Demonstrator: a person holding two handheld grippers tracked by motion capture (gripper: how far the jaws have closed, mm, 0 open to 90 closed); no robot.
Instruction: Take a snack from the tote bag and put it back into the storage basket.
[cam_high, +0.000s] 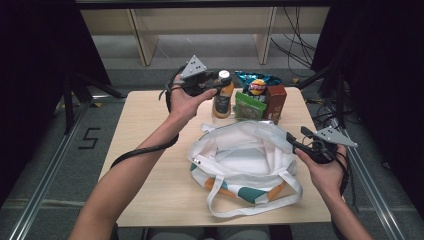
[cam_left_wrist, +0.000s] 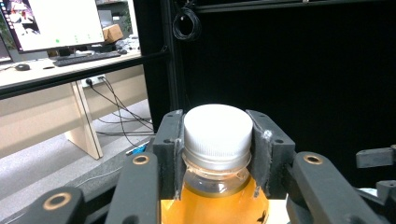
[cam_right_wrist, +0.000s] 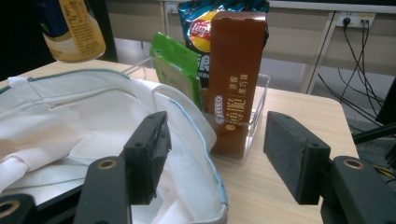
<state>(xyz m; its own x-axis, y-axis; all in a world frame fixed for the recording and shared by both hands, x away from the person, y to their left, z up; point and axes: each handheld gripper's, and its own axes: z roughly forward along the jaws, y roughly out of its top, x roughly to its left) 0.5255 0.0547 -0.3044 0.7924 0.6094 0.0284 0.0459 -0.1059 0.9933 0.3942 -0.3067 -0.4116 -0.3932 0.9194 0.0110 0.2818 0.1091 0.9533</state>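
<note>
Juice bottle (cam_high: 223, 97), upright with its long axis vertical, stands at the far side of the worktop (cam_high: 150, 145), just left of a clear tray (cam_right_wrist: 259, 100) holding a green packet (cam_high: 248, 106), a brown carton (cam_high: 275, 102) and a crisp bag (cam_high: 256, 84). In the right tool's view the bottle's base seems to hang just clear of the wood, though I can't be sure it has left the surface. The left tool (cam_high: 216, 83) comes in from the left, roughly level, and is clamped on the bottle's white cap (cam_left_wrist: 217, 130); in its own view both black pads press against the cap's sides, orange juice showing below.

What matters for the next move, as I judge it, is where the bag sits from that bottle: the white tote bag (cam_high: 245, 160) lies nearer the person and a little to the right, its mouth gaping upward. The left hand is the one carrying, so the bottle would need to come back toward the person and down, kept vertical, into that opening.

The right tool (cam_high: 291, 141) sits at the bag's right rim, jaws apart, one jaw inside the mouth against the fabric and the other outside over bare wood. It looks to be propping the opening wide rather than pinching the cloth.
</note>
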